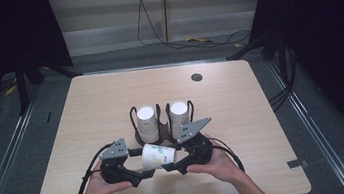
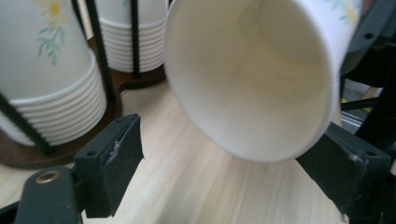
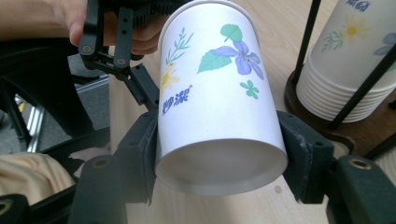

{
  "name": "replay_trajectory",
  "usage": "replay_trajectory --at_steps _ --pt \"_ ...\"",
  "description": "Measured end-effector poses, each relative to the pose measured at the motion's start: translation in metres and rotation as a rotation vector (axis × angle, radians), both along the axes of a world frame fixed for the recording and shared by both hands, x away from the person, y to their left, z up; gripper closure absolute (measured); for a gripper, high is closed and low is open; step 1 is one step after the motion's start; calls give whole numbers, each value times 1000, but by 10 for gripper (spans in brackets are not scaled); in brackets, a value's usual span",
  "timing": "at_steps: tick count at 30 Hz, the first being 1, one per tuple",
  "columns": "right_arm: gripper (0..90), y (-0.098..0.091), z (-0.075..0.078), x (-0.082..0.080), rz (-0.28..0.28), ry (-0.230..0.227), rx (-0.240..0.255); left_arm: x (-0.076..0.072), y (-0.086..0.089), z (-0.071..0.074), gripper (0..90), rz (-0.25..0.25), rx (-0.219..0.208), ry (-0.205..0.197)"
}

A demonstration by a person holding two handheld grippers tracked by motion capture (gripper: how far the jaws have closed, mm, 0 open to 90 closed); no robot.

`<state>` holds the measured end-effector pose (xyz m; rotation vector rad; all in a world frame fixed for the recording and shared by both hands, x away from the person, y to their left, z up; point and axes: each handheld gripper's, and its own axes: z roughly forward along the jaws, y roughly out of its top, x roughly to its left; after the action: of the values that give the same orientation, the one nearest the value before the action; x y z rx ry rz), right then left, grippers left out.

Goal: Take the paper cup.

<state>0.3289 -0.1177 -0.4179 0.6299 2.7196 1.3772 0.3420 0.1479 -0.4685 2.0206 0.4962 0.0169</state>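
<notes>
Paper cup [image 1: 158,155] lying sideways just in front of the cup rack [image 1: 165,137], above the desk [image 1: 86,113]. Right tongs [image 3: 219,158] clamped near its base; left tongs [image 2: 224,172] spread around its rim, not pressing. Light, thin-walled, easily crushed: best gripped gently near the stiffer base.

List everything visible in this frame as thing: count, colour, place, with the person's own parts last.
paper cup: one, white with flower print, lying level above the table's near middle, base clamped in the right gripper, open mouth toward the left gripper
cup stacks: two, white, upside down in the holder behind the held cup
cup holder: one, brown base with black wire posts, table centre
table: one, light wood
cable port: one, dark, far right part of the tabletop
left gripper: one, black, jaws open at the cup's mouth
right gripper: one, black, shut on the cup's base
hands: two, bottom edge
</notes>
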Motion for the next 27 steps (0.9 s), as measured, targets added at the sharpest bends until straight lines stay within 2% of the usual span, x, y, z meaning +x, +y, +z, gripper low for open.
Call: replay_trajectory --at_steps 3,11,15,19,21,22,27 --pt "376 -4 -1 3 -12 1 10 -1 -1 1 167 30 25 -13" --pt "378 -10 -6 2 -52 0 49 1 3 2 160 11 -37 14" --pt "379 -17 -8 3 -87 8 104 0 2 3 159 1 -55 13" --pt "379 -19 -8 3 -94 13 118 1 3 4 159 6 -67 26" --pt "379 -19 -9 4 -94 15 124 1 4 5 163 15 -75 47" --pt "379 -20 -10 3 -96 17 126 2 5 6 164 19 -90 47" --pt "378 -20 -15 3 -99 24 142 4 7 12 159 28 -102 40"
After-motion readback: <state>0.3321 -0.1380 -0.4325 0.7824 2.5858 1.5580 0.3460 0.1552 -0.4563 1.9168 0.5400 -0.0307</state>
